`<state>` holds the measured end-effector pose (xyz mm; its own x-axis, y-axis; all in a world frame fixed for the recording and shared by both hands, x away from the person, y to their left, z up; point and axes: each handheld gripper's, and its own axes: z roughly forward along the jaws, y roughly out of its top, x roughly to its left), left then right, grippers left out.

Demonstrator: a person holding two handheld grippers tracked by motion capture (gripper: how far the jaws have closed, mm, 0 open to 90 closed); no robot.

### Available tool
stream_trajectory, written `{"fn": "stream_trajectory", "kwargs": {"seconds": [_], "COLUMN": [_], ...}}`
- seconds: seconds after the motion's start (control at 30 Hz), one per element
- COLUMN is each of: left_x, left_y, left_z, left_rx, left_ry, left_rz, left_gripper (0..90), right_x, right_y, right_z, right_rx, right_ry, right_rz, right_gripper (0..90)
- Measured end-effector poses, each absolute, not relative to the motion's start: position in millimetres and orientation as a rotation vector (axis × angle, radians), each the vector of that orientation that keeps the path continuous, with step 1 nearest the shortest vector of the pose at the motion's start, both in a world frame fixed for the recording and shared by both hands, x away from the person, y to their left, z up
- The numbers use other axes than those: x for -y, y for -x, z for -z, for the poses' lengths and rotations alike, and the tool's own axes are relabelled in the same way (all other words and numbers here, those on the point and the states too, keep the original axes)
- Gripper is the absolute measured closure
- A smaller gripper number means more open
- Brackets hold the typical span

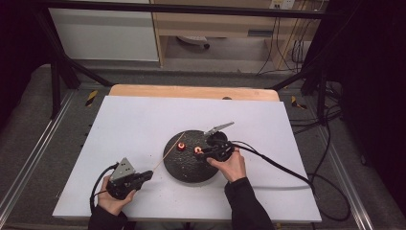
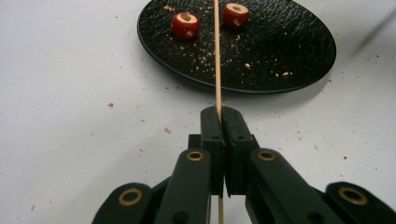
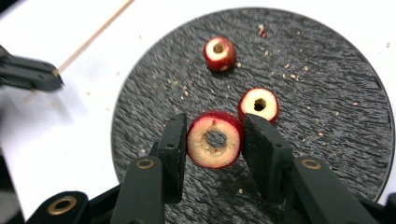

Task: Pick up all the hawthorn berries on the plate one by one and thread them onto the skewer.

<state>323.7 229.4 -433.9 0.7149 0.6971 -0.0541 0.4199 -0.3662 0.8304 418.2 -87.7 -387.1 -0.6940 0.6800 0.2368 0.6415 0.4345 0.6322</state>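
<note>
A thin wooden skewer (image 2: 217,56) was clamped between the closed jaws of the left gripper (image 2: 219,116), its tip reaching over the black plate (image 3: 327,154). A cored red fruit slice (image 3: 215,139) was pinched by the right gripper (image 3: 214,140) above the plate, on which two other cored pieces (image 3: 259,104) lay among crumbs.

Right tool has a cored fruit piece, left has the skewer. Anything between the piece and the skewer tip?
Nothing visible. The right tool grips the cored piece over the black plate; the left tool holds the skewer, whose tip reaches over the plate. Two loose pieces lie on the plate, apparently below that path.
</note>
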Motion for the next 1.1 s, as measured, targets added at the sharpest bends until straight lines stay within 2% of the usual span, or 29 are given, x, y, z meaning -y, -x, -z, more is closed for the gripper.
{"fn": "stream_trajectory", "kwargs": {"seconds": [0.5, 1.1], "left_x": [-223.5, -211.1], "left_y": [-320.5, -319.3], "left_z": [434.2, 434.6], "left_rx": [-0.846, -0.832], "left_ry": [-1.992, -1.97], "left_rz": [-0.387, -0.396], "left_gripper": [88.0, 88.0], "right_x": [113.4, 112.3], "right_y": [-393.0, -380.7], "right_z": [399.9, 414.2], "right_rx": [-2.317, -1.885], "right_ry": [-1.351, -1.444], "right_rz": [-1.524, -1.93], "right_gripper": [61.6, 61.7]}}
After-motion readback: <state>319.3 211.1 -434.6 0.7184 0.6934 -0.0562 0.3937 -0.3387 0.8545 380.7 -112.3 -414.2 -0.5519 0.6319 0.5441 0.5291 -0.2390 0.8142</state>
